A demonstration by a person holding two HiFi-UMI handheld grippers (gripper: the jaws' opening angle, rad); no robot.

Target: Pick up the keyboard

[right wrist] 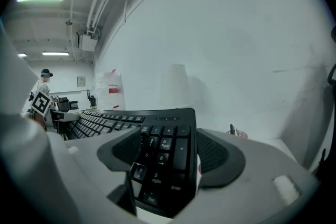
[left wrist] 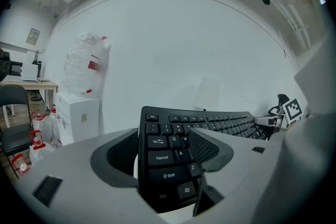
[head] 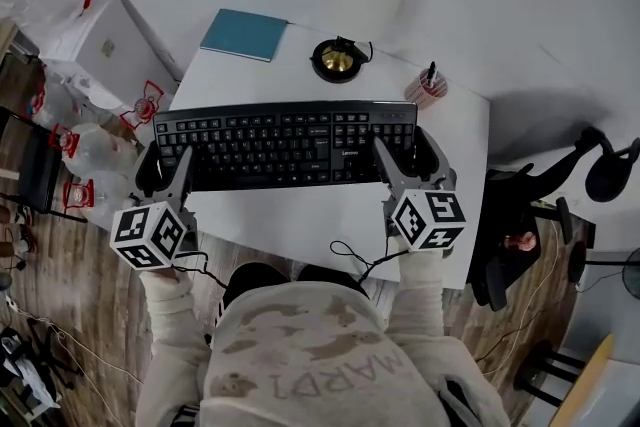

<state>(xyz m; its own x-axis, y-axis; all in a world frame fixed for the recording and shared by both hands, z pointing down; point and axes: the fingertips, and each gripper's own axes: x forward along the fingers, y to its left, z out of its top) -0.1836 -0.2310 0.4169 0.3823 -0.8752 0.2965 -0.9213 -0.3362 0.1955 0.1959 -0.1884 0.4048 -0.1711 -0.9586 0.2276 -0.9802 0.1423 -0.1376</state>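
Note:
A black full-size keyboard [head: 285,145] hangs level above the white table [head: 300,225], gripped at both ends. My left gripper [head: 168,167] is shut across its left end; in the left gripper view the keyboard [left wrist: 168,155] fills the gap between the jaws of the left gripper [left wrist: 164,152], Shift and Caps Lock keys nearest. My right gripper [head: 410,165] is shut across the number-pad end. In the right gripper view that end of the keyboard [right wrist: 163,155] sits between the dark pads of the right gripper [right wrist: 170,157]. The wall shows behind the keyboard in both gripper views.
A teal notebook [head: 244,34], a round black object with a gold centre [head: 338,60] and a cup holding a pen [head: 427,87] lie along the table's far edge. A black cable [head: 350,260] trails off the near edge. A black chair [head: 520,215] stands right, a white cabinet [head: 100,40] left.

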